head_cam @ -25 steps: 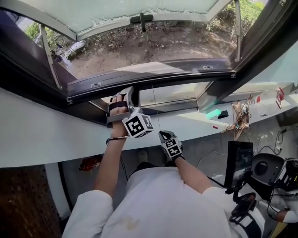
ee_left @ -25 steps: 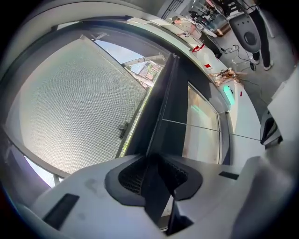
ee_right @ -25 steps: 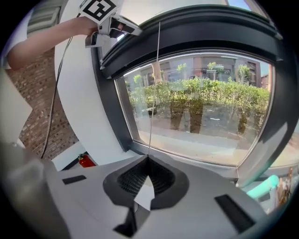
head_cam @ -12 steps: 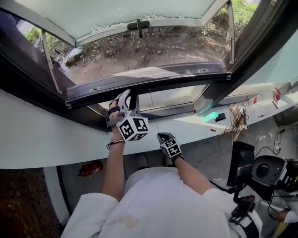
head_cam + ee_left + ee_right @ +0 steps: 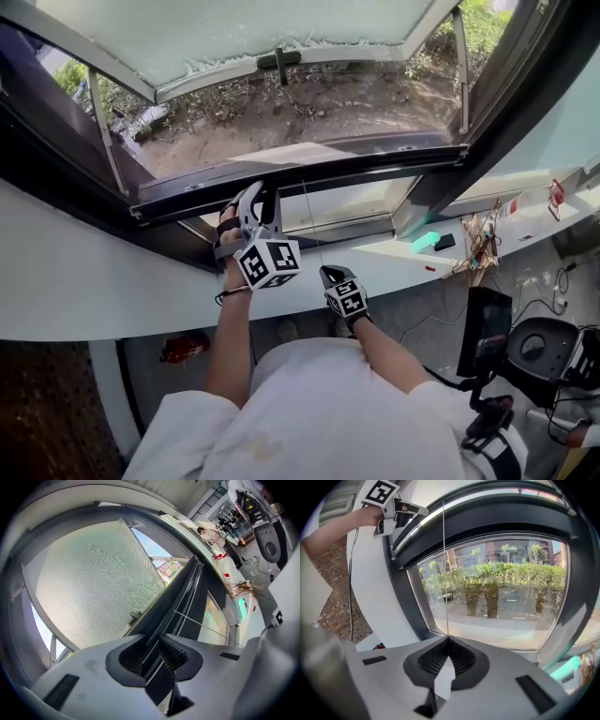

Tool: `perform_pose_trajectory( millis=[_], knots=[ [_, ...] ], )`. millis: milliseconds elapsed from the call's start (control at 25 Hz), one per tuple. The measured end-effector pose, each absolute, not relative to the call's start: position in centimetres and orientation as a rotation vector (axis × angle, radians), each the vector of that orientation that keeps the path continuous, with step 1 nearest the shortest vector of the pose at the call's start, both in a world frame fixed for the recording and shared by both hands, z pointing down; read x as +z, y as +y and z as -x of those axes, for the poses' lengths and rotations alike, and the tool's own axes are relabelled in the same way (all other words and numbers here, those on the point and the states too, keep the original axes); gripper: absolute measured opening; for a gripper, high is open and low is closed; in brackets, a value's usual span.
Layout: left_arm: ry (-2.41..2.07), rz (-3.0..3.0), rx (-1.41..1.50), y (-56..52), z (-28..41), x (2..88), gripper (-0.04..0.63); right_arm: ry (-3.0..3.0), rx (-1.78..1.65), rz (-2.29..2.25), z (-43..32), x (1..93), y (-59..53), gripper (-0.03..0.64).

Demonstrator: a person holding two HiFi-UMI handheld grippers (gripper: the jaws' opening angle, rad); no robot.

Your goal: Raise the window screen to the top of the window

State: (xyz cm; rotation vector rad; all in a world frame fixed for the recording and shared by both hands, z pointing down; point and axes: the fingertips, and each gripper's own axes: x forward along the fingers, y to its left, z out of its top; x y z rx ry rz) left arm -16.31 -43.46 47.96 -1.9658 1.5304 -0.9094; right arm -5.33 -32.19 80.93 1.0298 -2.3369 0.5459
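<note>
The window screen's dark bottom bar (image 5: 309, 161) runs across the open window, with pale mesh (image 5: 93, 578) above it. My left gripper (image 5: 254, 197) is shut on this bar (image 5: 180, 590) near its left part, and the bar's edge sits between the ribbed pads (image 5: 174, 654). A thin cord (image 5: 308, 220) hangs from the bar down to my right gripper (image 5: 330, 274). In the right gripper view the jaws (image 5: 448, 641) are shut on that cord (image 5: 443, 569), which runs straight up. The left gripper (image 5: 408, 511) shows there at the top left.
An outward-tilted sash with a handle (image 5: 279, 59) stands beyond the screen. Below is a fixed pane (image 5: 347, 199) and a white sill (image 5: 84, 281). At the right are a teal object (image 5: 427, 241), tangled wires (image 5: 485, 239) and a monitor (image 5: 480, 330).
The left gripper has risen a little with the bar and rolled, so its marker cube faces differently. The right gripper has shifted slightly, still on the cord.
</note>
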Motion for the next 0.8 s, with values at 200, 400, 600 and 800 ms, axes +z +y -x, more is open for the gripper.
perform_pose_trajectory(
  millis=[200,400,600,800],
  knots=[
    [1.55,1.939,-0.844,-43.7,16.2,45.4,0.078,-2.389,0.528,-1.053,6.5,79.2,-33.7,0.002],
    [1.543,1.931,-0.792,-43.4,16.4,42.9,0.078,-2.354,0.532,-1.115,6.8,77.4,-34.8,0.002],
    [1.546,1.897,-0.727,-43.4,16.4,40.6,0.078,-2.428,0.544,-1.171,7.0,75.5,-35.7,0.002],
    [1.547,1.865,-0.688,-43.5,16.6,38.1,0.078,-2.497,0.529,-1.19,7.9,73.1,-36.3,0.002]
  ],
)
